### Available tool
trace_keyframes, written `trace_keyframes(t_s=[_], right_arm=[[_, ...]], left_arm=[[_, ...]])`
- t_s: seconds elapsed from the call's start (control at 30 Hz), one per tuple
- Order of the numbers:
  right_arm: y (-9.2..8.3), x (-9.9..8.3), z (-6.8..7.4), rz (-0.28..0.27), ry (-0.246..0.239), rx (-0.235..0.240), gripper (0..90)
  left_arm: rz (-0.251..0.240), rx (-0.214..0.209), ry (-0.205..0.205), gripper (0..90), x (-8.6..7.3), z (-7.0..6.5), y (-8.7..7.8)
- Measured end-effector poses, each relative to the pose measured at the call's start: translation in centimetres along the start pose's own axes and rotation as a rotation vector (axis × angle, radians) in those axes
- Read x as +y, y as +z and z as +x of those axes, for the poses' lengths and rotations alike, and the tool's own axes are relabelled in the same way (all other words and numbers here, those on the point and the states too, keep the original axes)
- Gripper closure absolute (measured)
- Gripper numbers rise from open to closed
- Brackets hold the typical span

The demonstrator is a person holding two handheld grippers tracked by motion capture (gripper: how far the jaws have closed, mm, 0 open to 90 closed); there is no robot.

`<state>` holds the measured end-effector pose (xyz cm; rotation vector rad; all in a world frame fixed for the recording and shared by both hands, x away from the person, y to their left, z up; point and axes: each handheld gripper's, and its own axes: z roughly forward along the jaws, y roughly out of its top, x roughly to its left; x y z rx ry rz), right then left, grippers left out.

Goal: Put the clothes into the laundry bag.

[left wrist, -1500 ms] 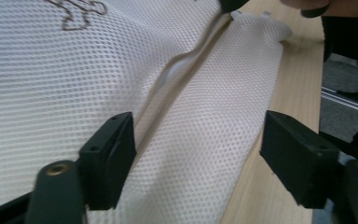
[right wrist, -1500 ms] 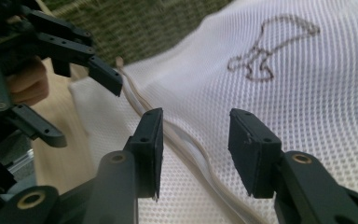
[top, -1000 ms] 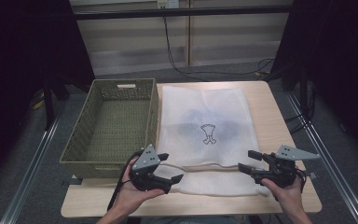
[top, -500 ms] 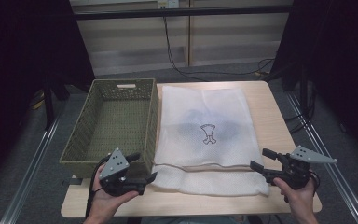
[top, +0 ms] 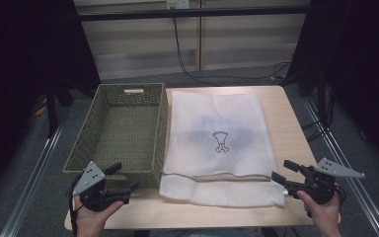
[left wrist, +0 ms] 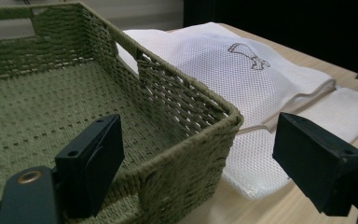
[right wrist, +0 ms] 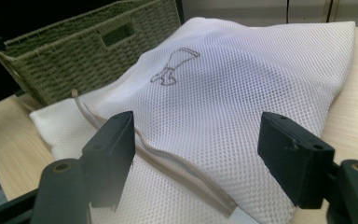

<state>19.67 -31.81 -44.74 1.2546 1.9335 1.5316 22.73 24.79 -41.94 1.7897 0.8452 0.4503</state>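
**Listener:** What lies in front of you?

**Me:** A flat white mesh laundry bag [top: 216, 143] with a small outline drawing at its middle. It lies spread on the pale wooden table [top: 286, 123], its near edge folded under along a beige zip seam. Touching its left side stands a rectangular olive-green woven basket [top: 121, 129] with nothing in it.

**Listener:** Which step are you at?

**Me:** As I judge it, the approach: both of my tools sit at the near edge of the table, one to each side of the bag, and nothing is lifted. The bag probably goes into the basket.

**Listener:** What does the next move call for?

**Me:** Bringing each tool inward to a near corner of the bag and pinching the thin mesh cleanly, without snagging the zip.

**Listener:** And your tongs?

**Me:** My left gripper [top: 126, 178] has its jaws spread wide, grasping nothing; it hovers by the basket's near corner, and in the left gripper view the wicker rim sits between the jaws without touching them. My right gripper [top: 284, 172] is likewise released, jaws apart, pointing at the bag's near right corner, just short of the cloth.
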Motion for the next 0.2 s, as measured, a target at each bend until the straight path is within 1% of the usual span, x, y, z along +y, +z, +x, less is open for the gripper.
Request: trace_keyframes(t_s=[0.03, 0.1, 0.17, 0.2], right_arm=[[0.1, -0.02, -0.05, 0.005, 0.001, 0.005, 26.9], [0.23, -0.07, -0.18, 0.02, 0.017, 0.005, 24.2], [0.3, -0.1, -0.24, 0.023, 0.018, 0.004, 24.3], [0.34, -0.13, -0.26, 0.033, 0.023, 0.013, 24.3]], left_arm=[[0.005, 0.004, 0.006, 16.0, -0.03, 0.03, 0.07], [0.005, -0.011, 0.002, 16.0, 0.0, 0.08, 0.18], [0.007, -0.021, 0.002, 16.0, 0.08, 0.04, 0.16], [0.015, -0.024, 0.003, 16.0, 0.11, 0.02, 0.16]])
